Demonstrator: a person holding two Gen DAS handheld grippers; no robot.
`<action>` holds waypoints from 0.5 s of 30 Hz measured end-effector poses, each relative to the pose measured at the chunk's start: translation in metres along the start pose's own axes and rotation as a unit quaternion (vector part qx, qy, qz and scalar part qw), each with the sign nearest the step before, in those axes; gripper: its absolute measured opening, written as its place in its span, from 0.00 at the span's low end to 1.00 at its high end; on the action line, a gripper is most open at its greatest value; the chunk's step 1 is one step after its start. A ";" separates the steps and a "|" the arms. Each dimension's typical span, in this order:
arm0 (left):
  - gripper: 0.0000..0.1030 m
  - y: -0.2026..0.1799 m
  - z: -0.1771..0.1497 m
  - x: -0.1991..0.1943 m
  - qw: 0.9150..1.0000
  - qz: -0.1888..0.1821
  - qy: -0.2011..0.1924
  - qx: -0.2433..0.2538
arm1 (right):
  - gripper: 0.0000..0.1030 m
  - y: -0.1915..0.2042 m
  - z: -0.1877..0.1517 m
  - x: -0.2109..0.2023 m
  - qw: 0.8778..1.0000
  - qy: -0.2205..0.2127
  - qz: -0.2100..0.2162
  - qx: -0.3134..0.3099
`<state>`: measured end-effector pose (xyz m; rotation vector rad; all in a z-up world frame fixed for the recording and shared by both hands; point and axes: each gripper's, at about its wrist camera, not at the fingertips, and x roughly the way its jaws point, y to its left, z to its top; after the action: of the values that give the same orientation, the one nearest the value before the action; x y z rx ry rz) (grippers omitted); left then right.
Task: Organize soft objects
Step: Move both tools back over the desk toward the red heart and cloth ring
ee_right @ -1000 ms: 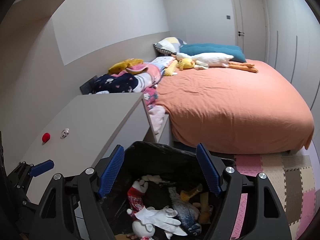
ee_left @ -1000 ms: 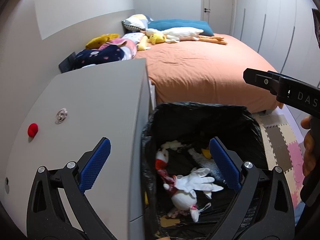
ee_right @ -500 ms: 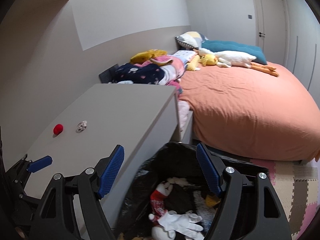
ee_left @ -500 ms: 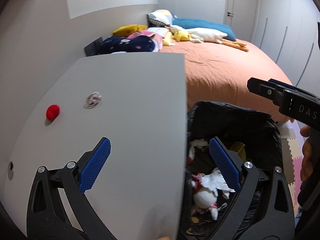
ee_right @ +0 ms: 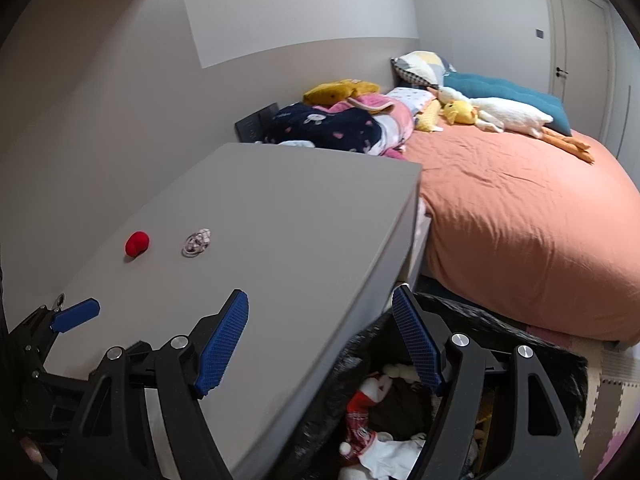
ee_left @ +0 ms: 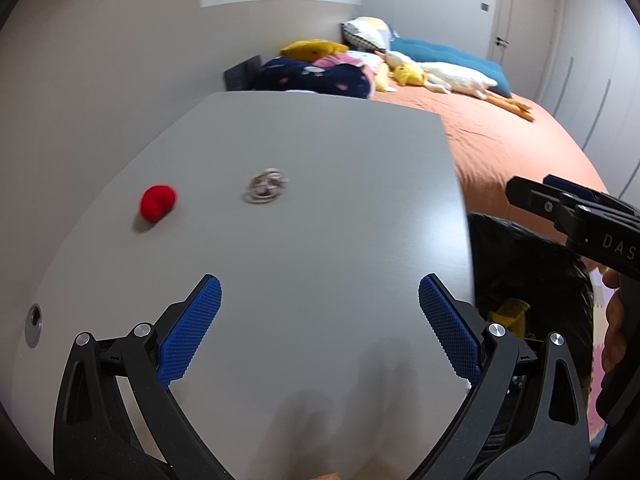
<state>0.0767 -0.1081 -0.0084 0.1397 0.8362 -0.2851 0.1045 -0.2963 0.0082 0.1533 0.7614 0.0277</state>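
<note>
**Red pompom on the grey tabletop**

The red pompom (ee_left: 157,203) is small, round and fuzzy. It lies on the tabletop (ee_left: 320,240), just left of a silver ring trinket (ee_left: 265,186). Left gripper (ee_left: 319,327) and right gripper (ee_right: 320,346) have released, empty fingers. The right gripper body reads "DAS".

Location: a bedroom in a home. Indicators: a bed (ee_right: 520,216) with an orange cover, pillows (ee_right: 424,66) at its head, plush toys (ee_right: 504,116) and folded blankets (ee_right: 340,124), a closed door (ee_right: 576,52), foam floor mats (ee_right: 608,396), and a grey tabletop (ee_right: 280,220) beside the bed.
</note>
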 end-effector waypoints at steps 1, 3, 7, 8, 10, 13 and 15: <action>0.93 0.006 0.000 0.001 1.000 0.004 0.000 -0.005 | 0.73 0.003 0.001 0.003 1.000 0.002 0.002 -0.002; 0.93 0.020 0.002 0.005 1.000 0.012 0.002 -0.016 | 0.73 0.010 0.005 0.012 1.000 0.006 0.007 -0.007; 0.93 0.047 0.007 0.010 0.999 0.027 0.003 -0.038 | 0.73 0.027 0.010 0.032 1.000 0.018 0.017 -0.019; 0.93 0.052 0.008 0.011 0.999 0.030 0.003 -0.041 | 0.73 0.030 0.011 0.036 0.999 0.021 0.019 -0.021; 0.93 0.066 0.010 0.013 0.998 0.037 0.003 -0.053 | 0.73 0.038 0.014 0.048 0.999 0.029 0.025 -0.026; 0.93 0.084 0.009 0.020 0.996 0.053 0.008 -0.069 | 0.73 0.051 0.019 0.062 0.998 0.037 0.030 -0.036; 0.93 0.097 0.011 0.026 0.994 0.069 0.013 -0.080 | 0.73 0.060 0.022 0.072 0.998 0.041 0.035 -0.045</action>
<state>0.1304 -0.0232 -0.0196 0.0507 0.8669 -0.0865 0.1741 -0.2343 -0.0167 0.0942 0.8349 0.1344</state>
